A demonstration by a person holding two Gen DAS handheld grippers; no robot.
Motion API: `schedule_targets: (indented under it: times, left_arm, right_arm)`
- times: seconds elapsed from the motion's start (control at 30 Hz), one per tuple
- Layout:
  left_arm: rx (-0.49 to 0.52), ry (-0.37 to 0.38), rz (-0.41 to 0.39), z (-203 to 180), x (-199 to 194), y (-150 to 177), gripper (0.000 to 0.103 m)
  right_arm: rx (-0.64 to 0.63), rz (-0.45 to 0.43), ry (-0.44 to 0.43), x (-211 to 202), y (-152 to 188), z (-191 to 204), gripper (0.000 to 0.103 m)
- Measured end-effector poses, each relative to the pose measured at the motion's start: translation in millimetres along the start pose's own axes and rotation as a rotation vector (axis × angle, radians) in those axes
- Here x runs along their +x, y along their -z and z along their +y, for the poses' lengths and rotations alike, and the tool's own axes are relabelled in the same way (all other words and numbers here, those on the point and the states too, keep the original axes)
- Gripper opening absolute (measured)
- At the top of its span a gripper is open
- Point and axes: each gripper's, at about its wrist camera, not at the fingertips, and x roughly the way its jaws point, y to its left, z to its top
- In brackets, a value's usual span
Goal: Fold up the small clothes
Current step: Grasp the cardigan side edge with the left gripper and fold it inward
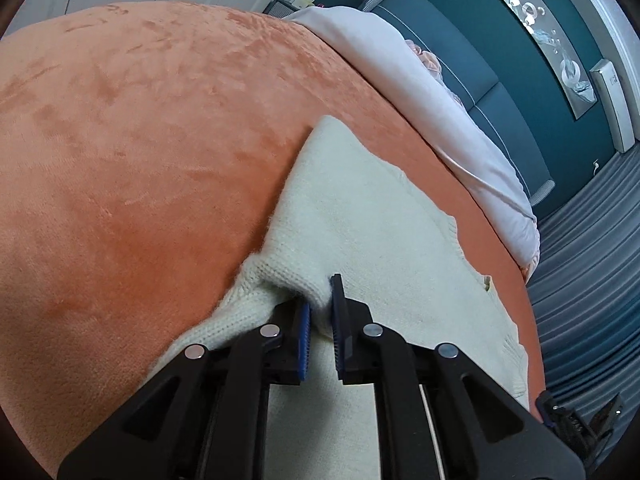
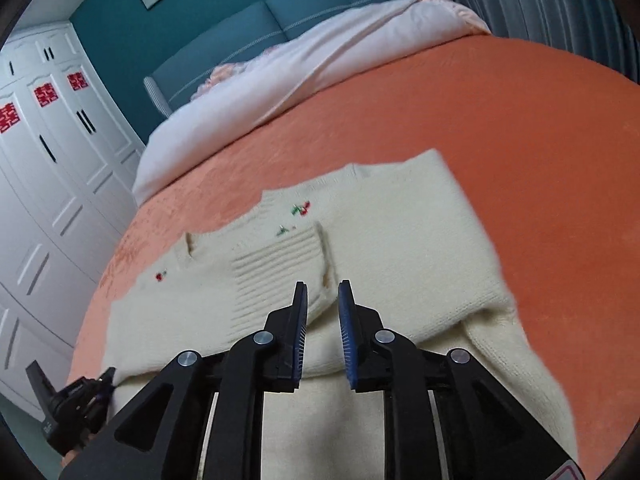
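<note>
A small cream knit sweater (image 2: 400, 240) with tiny red and green embroidery lies on the orange bedspread (image 2: 520, 120). One ribbed sleeve cuff (image 2: 276, 268) is folded in over its front. My right gripper (image 2: 323, 292) is open just above the cuff's edge, holding nothing. In the left wrist view the same sweater (image 1: 380, 232) lies flat, and my left gripper (image 1: 320, 300) is shut on a raised fold of its knit edge.
A pale pink duvet (image 2: 280, 76) lies bunched at the head of the bed against a teal headboard (image 2: 248, 36). White wardrobe doors (image 2: 52, 152) stand to the left of the bed. Grey curtains (image 1: 580, 280) hang beside it.
</note>
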Motion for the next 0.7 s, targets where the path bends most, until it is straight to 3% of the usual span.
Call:
schedule_targets:
  times: [0.13, 0.2, 0.23, 0.3, 0.37, 0.43, 0.5, 0.57, 0.63, 0.67, 0.7]
  left_arm:
    - [0.005, 0.0, -0.007, -0.2, -0.6, 1.2, 0.01]
    - [0.008, -0.002, -0.009, -0.2, -0.3, 1.5, 0.01]
    - [0.009, -0.001, -0.01, -0.1, -0.2, 1.9, 0.01]
    - [0.013, 0.0, -0.014, 0.1, -0.3, 3.0, 0.01]
    - [0.017, 0.001, -0.019, -0.1, -0.2, 3.7, 0.01]
    - [0.016, 0.003, -0.022, 0.3, -0.1, 3.7, 0.01]
    - [0.011, 0.006, -0.014, 0.5, -1.0, 3.3, 0.01]
    - [0.014, -0.001, 0.008, 0.1, -10.1, 4.3, 0.012]
    - [0.017, -0.006, 0.037, 3.4, -32.8, 11.6, 0.015]
    - [0.025, -0.014, 0.052, 6.7, -48.9, 18.8, 0.02]
    - [0.041, -0.018, 0.064, 9.6, -65.9, 26.0, 0.031]
  right_arm:
    - [-0.169, 0.053, -0.075, 17.7, -4.6, 48.8, 0.016]
    - [-0.249, 0.135, -0.029, 47.7, -0.4, 60.3, 0.015]
    - [-0.256, 0.18, 0.028, 65.3, 4.5, 53.5, 0.01]
    - [-0.164, 0.173, -0.022, 69.2, 3.5, 27.6, 0.0]
    - [-0.051, 0.145, 0.009, 54.8, -1.4, 2.1, 0.0]
    - [-0.01, 0.136, 0.109, 36.0, 2.8, -18.3, 0.0]
    - [0.017, 0.117, 0.079, 5.3, 11.5, -37.5, 0.0]
    - [0.01, 0.095, 0.128, -35.6, 25.8, -53.1, 0.014]
    - [0.007, 0.099, 0.117, -83.1, 45.2, -73.5, 0.015]
    - [0.012, 0.1, 0.124, -105.7, 52.6, -83.6, 0.023]
    - [0.021, 0.104, 0.135, -124.1, 63.3, -91.9, 0.032]
